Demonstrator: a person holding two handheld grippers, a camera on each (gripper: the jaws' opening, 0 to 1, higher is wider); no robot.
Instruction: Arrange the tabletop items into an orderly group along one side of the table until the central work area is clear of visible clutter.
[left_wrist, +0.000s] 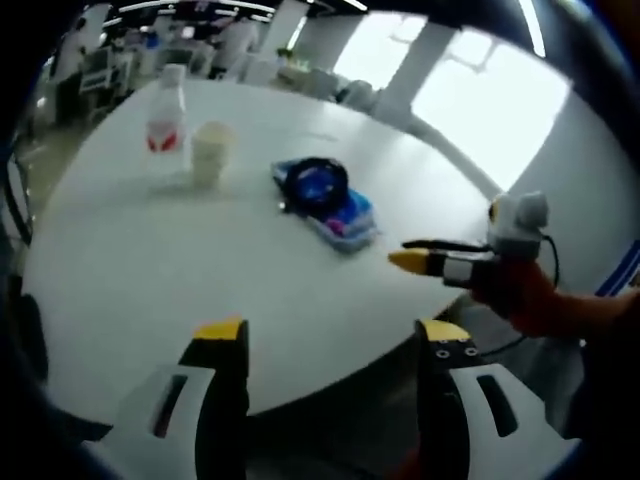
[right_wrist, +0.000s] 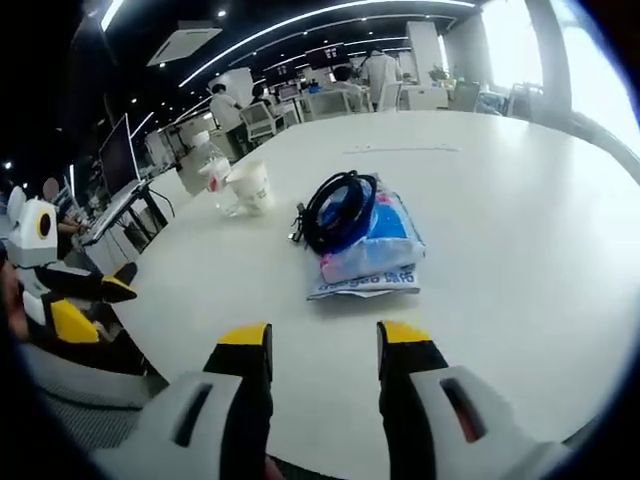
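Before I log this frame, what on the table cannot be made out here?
- Bottle label: blurred in left gripper view, too small in right gripper view.
- Packet print: half covered by the coiled cable.
- Cup contents: interior hidden by its rim.
- Paper under the packet: mostly covered.

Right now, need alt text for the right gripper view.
A coiled black cable lies on a blue-and-white packet on a white table, ahead of the right gripper, jaws open and empty. Farther off stand a paper cup and a bottle; the left gripper enters at left.
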